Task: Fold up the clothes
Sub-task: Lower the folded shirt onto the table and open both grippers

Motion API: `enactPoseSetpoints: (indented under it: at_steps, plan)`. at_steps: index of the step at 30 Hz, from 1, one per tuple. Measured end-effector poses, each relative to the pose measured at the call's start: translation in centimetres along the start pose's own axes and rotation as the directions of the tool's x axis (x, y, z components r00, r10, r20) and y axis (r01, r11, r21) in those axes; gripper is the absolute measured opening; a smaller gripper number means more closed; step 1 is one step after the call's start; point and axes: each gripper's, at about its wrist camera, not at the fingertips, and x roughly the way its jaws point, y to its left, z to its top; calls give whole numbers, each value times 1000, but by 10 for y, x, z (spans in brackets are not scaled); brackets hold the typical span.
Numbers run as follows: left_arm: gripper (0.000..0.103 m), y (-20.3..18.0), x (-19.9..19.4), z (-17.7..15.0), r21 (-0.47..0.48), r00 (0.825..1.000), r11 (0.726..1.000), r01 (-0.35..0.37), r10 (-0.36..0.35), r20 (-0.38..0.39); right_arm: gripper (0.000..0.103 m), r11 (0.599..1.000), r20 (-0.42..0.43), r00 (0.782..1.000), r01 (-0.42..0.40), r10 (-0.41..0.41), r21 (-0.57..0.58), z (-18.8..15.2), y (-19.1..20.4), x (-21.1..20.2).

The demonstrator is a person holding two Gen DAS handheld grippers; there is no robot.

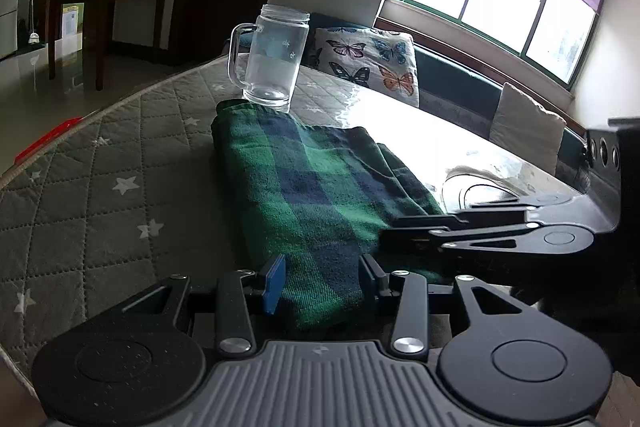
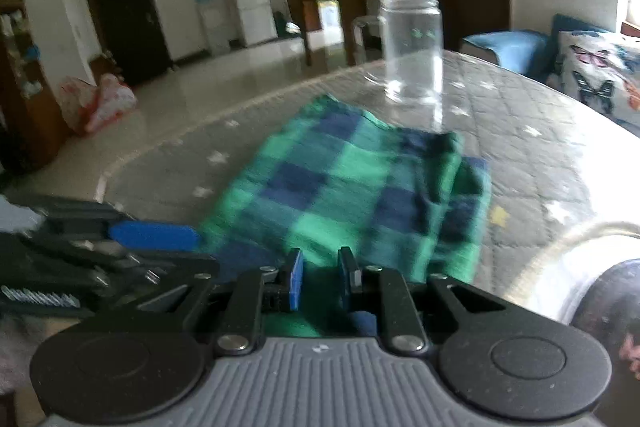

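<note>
A green and blue plaid cloth lies folded on the quilted star-pattern table cover. My left gripper is open, its jaws standing either side of the cloth's near edge. My right gripper shows in the left wrist view, reaching in from the right at the cloth's near right edge. In the right wrist view the cloth lies ahead, and my right gripper is partly open with cloth between its jaws. My left gripper shows there at the left, by the cloth's near corner.
A clear glass mug stands on the table just beyond the cloth's far end; it also shows in the right wrist view. A butterfly cushion and a bench sit behind the table. The table edge curves along the left.
</note>
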Motion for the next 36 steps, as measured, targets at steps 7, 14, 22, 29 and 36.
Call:
enactPoseSetpoints:
  at_steps: [7,14,22,29,36]
  plan:
    - [72,-7,-3,0,12,1000,1000,-13,13,0,16,997,25,998,49,-50,53,-21,-12,-27]
    - [95,-8,-14,-3,17,999,999,-48,47,18,31,994,78,996,40,-47,98,-23,-9,-39]
    - [103,-14,-24,-9,46,995,994,-96,95,24,54,993,101,992,70,-80,94,-30,-1,-51]
    - [103,-10,-27,-19,41,988,987,-153,153,0,74,992,123,987,88,-99,90,-38,8,-61]
    - [103,-9,-30,-25,45,986,985,-169,169,-6,88,990,137,984,99,-113,104,-46,14,-67]
